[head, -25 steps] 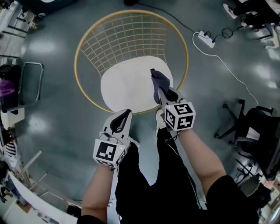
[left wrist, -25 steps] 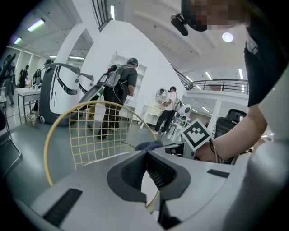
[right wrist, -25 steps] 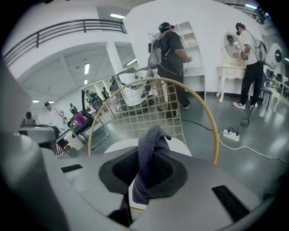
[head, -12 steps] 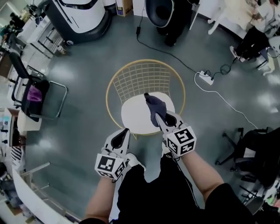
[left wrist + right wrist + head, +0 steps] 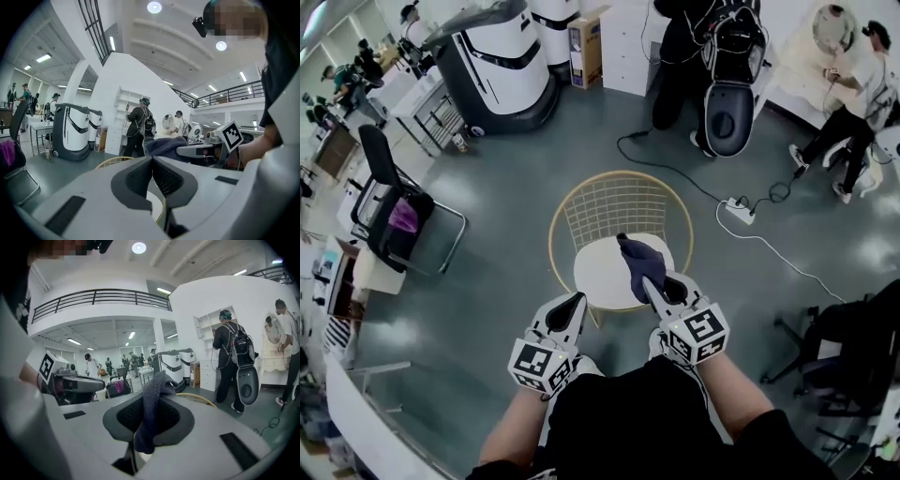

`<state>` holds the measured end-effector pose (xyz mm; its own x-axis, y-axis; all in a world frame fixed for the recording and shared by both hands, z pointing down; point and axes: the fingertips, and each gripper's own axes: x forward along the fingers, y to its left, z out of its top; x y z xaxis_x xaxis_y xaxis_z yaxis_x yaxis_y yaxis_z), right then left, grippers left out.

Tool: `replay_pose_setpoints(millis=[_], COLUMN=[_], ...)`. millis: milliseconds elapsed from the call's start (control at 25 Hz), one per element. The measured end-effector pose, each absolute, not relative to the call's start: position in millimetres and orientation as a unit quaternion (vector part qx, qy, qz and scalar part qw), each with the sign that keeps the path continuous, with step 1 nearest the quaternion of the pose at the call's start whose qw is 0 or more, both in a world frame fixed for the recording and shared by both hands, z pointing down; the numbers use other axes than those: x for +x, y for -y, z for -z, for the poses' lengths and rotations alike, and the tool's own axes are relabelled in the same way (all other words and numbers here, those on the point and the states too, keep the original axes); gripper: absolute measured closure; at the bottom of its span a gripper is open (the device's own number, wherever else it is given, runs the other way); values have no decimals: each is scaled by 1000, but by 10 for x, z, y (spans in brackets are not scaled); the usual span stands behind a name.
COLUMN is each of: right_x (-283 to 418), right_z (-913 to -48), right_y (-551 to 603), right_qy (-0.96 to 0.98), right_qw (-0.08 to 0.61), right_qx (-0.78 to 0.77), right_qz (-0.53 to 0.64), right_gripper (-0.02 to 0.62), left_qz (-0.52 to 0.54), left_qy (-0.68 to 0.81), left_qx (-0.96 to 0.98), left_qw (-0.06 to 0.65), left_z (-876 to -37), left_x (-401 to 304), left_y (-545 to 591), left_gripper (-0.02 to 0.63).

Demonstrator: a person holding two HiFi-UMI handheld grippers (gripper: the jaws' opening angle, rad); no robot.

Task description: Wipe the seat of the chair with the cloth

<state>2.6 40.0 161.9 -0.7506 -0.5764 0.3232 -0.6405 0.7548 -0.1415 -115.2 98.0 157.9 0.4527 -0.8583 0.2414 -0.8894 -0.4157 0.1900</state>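
Head view: right gripper (image 5: 656, 278) fingers clamped on dark cloth (image 5: 639, 255), held up above white seat (image 5: 602, 272) of wire chair (image 5: 619, 202), seemingly not touching. Left gripper (image 5: 575, 300) fingers together, empty. Risk: cloth slips from pinch when pressed; unsteadied chair slides on floor (image 5: 506, 216).

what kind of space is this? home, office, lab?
Probably a robotics lab or open workshop hall, not a home: large white machines parked on a bare grey floor, a power strip with cables trailing across it, and a railed mezzanine overhead.
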Motion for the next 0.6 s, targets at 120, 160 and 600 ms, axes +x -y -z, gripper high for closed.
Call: replay_pose_setpoints(millis=[120, 160, 600], right_x=[91, 115, 333], right_z=[-1502, -1482, -1485], right_y=[-589, -641, -1030], right_qy=[931, 931, 928], right_qw=[132, 133, 143], right_qx=[321, 319, 313], right_qz=[-116, -115, -142], right_gripper=[543, 543, 543], left_qz=[-50, -50, -54], left_qy=[519, 519, 517], left_qx=[842, 842, 842], left_qw=[141, 139, 142], left_z=[-1460, -1441, -1374], left_x=[-1084, -1062, -873], left_y=[-1092, -1125, -1373], left_gripper=[589, 589, 589])
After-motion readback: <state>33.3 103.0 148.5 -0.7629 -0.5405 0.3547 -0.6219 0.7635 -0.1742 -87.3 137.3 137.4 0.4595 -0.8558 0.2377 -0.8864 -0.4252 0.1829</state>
